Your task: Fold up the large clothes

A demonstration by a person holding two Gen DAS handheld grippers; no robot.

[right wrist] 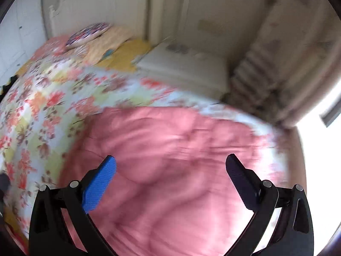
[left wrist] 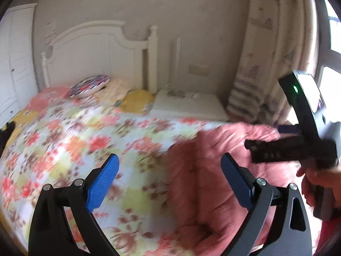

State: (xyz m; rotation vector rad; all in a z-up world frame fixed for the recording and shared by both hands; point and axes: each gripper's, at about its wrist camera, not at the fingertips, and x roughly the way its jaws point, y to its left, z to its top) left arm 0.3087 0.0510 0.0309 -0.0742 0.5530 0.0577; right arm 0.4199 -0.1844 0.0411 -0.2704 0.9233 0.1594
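Note:
A pink quilted garment [left wrist: 213, 170] lies on the floral bedspread [left wrist: 74, 138] at the bed's right side. It fills the lower middle of the right wrist view [right wrist: 174, 170]. My left gripper [left wrist: 169, 160] is open and empty, above the garment's left edge and the bedspread. My right gripper [right wrist: 170, 162] is open and empty, hovering over the garment. The right gripper's body, held by a hand, also shows at the right of the left wrist view [left wrist: 298, 147]. Both views are blurred by motion.
A white headboard [left wrist: 93, 53] and pillows [left wrist: 89, 85] stand at the bed's far end. A white nightstand [left wrist: 187, 104] sits right of the bed, with curtains [left wrist: 266, 64] and a bright window beyond. A white wardrobe [left wrist: 15, 64] stands at the left.

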